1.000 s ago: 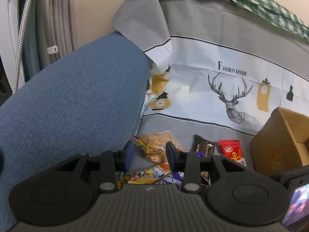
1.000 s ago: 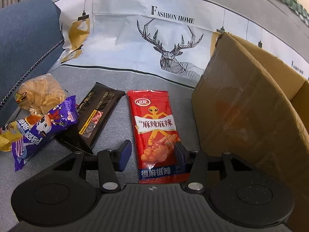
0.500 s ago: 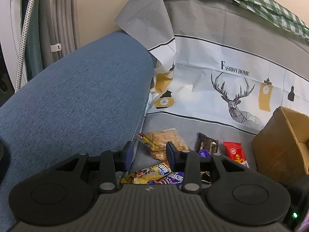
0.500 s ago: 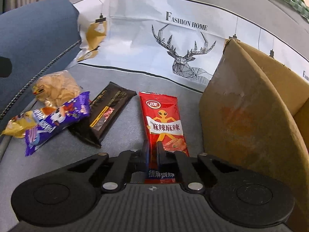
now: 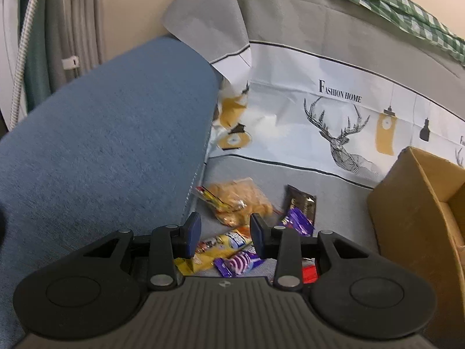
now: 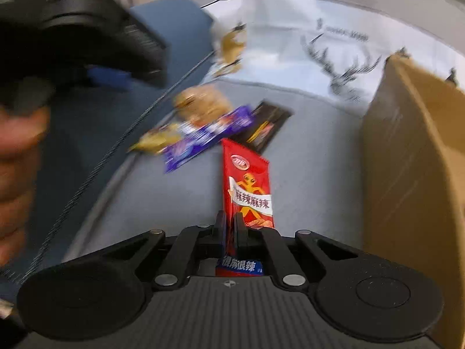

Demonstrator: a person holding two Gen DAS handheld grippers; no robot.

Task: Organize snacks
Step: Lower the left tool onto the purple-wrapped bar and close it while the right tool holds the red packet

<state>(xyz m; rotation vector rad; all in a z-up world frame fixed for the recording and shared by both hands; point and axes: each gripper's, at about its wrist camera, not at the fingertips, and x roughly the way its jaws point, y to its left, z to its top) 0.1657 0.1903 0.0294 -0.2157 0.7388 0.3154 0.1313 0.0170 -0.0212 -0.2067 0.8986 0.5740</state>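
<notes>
The right gripper [image 6: 229,226] has its jaws pinched on the near end of the red snack packet [image 6: 248,192], which stands up off the grey sofa cover [image 6: 305,157] beside the cardboard box [image 6: 412,160]. The left gripper [image 5: 225,234] hovers with jaws spread and nothing between them, above the yellow packet [image 5: 215,247] and purple packet [image 5: 238,261]. Behind lie a bag of what looks like crackers [image 5: 238,200] and a dark packet [image 5: 300,203], near the blue cushion [image 5: 110,151].

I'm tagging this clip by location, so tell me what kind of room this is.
Probably a home living room: a blue sofa armrest, a "Fashion Home" deer-print cover over the seat and back, and a cardboard box beside loose snacks.
</notes>
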